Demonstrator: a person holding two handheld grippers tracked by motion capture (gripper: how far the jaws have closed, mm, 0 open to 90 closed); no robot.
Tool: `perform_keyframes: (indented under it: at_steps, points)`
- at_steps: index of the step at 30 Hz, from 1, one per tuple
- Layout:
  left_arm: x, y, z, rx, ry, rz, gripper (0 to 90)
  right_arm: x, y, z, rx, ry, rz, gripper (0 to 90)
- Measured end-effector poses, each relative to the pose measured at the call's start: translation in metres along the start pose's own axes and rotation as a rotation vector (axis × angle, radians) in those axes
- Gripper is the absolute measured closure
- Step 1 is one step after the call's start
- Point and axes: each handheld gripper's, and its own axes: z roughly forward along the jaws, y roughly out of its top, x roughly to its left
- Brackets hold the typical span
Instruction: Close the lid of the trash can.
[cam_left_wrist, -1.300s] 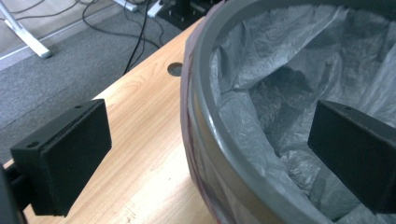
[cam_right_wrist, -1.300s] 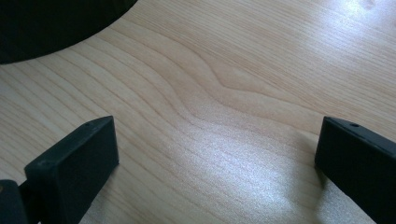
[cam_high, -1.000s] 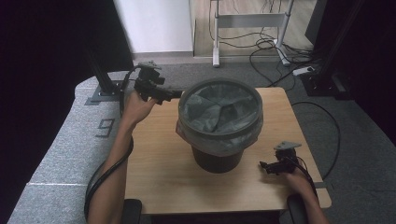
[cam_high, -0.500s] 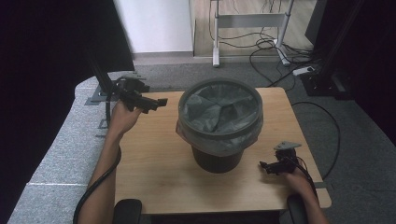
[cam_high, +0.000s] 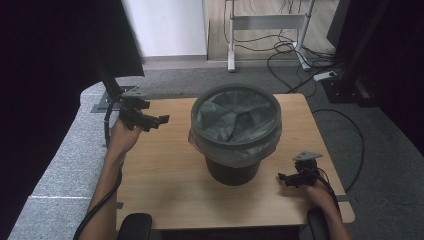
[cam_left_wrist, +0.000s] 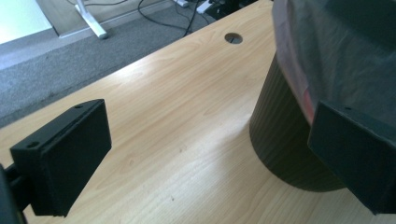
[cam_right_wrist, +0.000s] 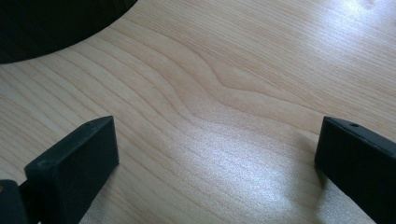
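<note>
High view: dark round bin (cam_high: 235, 137) stands upright near the middle of the wooden desk (cam_high: 165, 175), a little toward the far edge. Clear plastic liner (cam_high: 227, 150) folded over its rim and hanging partway down the outside wall; grey bag material lies crumpled inside the opening.

Left gripper (cam_high: 159, 120) held above the desk's left side, near the far-left corner, pointing toward the bin but well short of it. Nothing between its fingers. Left gripper view: the two black fingers (cam_left_wrist: 70, 149) stand wide apart, bare wood between them. Bin wall (cam_left_wrist: 280, 140) sits at the right of that view, just behind the right-hand finger; liner (cam_left_wrist: 322, 51) hangs over it, with a reddish patch showing through the plastic. Round cable hole (cam_left_wrist: 233, 38) in the desk farther off.

Right gripper (cam_high: 283, 177) low at the desk's near-right part, beside the bin's base, pointing toward it and apart from it. Hand (cam_high: 320, 195) grips it from behind; cable (cam_high: 350, 145) trails off the right edge to the floor. Right gripper view: fingers (cam_right_wrist: 74, 163) spread wide, only wood grain between them, the bin's dark foot (cam_right_wrist: 56, 23) in the upper left corner.

Grey carpet (cam_high: 65, 160) around the desk; white stand legs (cam_high: 270, 30) and loose cables beyond.
</note>
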Motion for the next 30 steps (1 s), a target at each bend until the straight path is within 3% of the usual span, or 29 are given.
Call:
perform_keyframes:
  at_steps: [14, 30]
  points:
    - [0.007, -0.046, 0.011, 0.017, 0.044, -0.025, 0.0, 0.000, 0.000, 0.000, 0.001, -0.001, 0.001, 0.0]
    - [0.006, -0.092, 0.034, 0.016, 0.033, -0.055, 0.0, 0.001, -0.001, 0.000, -0.001, -0.002, 0.003, 0.0]
